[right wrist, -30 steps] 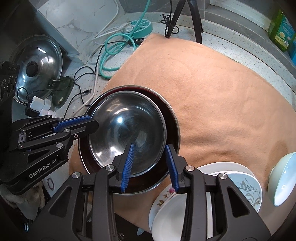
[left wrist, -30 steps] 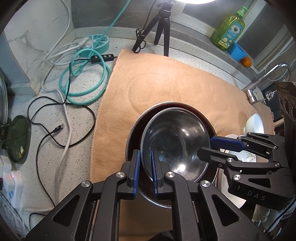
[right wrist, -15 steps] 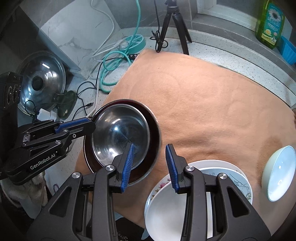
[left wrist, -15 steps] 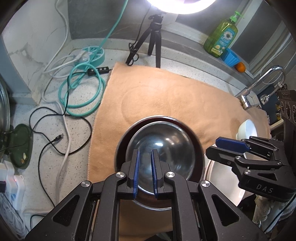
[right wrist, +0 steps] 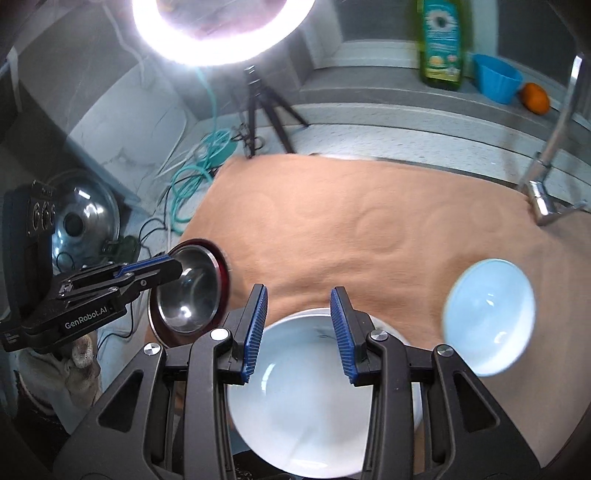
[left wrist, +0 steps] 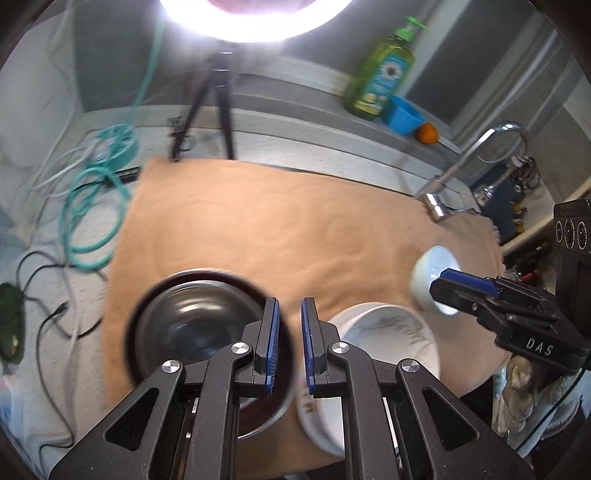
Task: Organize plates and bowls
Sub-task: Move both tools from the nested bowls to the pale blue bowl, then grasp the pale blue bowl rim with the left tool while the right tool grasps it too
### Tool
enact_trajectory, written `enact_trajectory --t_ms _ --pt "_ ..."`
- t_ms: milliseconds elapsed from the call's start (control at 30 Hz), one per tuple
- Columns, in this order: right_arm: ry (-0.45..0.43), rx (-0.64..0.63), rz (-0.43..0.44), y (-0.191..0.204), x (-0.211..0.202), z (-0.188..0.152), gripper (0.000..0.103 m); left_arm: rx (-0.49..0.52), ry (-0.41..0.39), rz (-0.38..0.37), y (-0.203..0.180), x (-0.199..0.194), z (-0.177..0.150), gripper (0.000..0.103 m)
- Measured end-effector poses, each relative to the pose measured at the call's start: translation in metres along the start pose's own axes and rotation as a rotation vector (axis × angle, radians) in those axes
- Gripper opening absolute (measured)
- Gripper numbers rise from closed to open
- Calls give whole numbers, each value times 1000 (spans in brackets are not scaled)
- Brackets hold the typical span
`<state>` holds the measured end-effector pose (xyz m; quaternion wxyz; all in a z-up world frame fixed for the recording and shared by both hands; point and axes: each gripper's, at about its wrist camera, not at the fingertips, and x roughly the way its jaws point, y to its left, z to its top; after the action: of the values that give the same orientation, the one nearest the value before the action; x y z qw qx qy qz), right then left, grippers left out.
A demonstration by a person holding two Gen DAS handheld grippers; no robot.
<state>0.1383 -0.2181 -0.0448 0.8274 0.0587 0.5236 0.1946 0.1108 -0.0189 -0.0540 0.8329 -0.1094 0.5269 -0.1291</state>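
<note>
Left wrist view: my left claw [left wrist: 289,345], narrowly parted and empty, has released the nested steel bowl [left wrist: 192,325]; my right claw [right wrist: 297,334], wide apart and empty, now hovers over the white plates [right wrist: 303,406].

Each fisheye looks forward and down along its own claw, from above the table. Both views share the tan cloth [left wrist: 280,221], tripod [right wrist: 258,110] and white plates [left wrist: 388,332] ahead.

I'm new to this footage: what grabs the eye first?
The glaring white ring light at the top, above the tan cloth. On the cloth, a steel bowl nested in a dark red bowl sits left, a white plate stack near, a pale blue bowl right.
</note>
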Motion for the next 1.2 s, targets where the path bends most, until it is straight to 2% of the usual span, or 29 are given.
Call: enact_trajectory --t_ms 300,567,867,1200 --pt "-89 108 -104 -76 -47 -7 37 75 26 -86 -62 29 15 9" --pt "-80 216 -181 -146 -52 -23 37 133 80 -133 -113 66 23 9" --pt "-18 312 -178 -196 -29 -42 37 166 151 -136 -150 109 27 10" --pt "32 380 -110 -216 -5 -49 37 157 224 -132 -163 142 31 10"
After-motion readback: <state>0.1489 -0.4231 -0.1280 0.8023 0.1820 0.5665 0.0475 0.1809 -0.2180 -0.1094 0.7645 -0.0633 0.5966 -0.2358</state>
